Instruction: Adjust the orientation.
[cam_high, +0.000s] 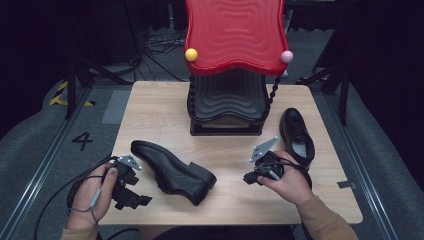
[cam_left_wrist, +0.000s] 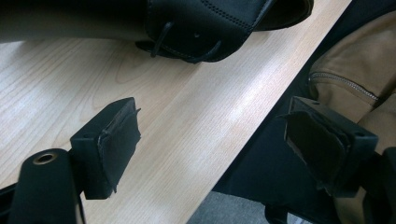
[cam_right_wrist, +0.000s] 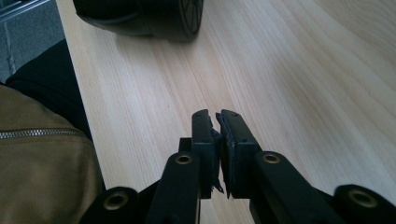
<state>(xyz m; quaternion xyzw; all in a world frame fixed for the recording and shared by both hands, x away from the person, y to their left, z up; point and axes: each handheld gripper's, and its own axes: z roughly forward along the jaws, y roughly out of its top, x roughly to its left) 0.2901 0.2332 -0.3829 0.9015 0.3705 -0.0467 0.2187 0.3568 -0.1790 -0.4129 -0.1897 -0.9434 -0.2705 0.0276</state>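
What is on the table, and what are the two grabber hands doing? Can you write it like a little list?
table: light wood table
near shoe: black shoe lying on its side, between the grippers
far shoe: second black shoe upright near the right edge
rack: black stand with wavy red top at the back
left gripper: fingers wide apart, holding nothing
right gripper: fingers together, holding nothing

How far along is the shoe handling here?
Nothing looks done yet: one black shoe lies on its side mid-table and the other shoe stands near the right edge, both off the red-topped rack. In hand: the left gripper is open beside the fallen shoe, holding nothing; the right gripper is shut and empty. Still left: grasping and moving both shoes, possibly to the rack.
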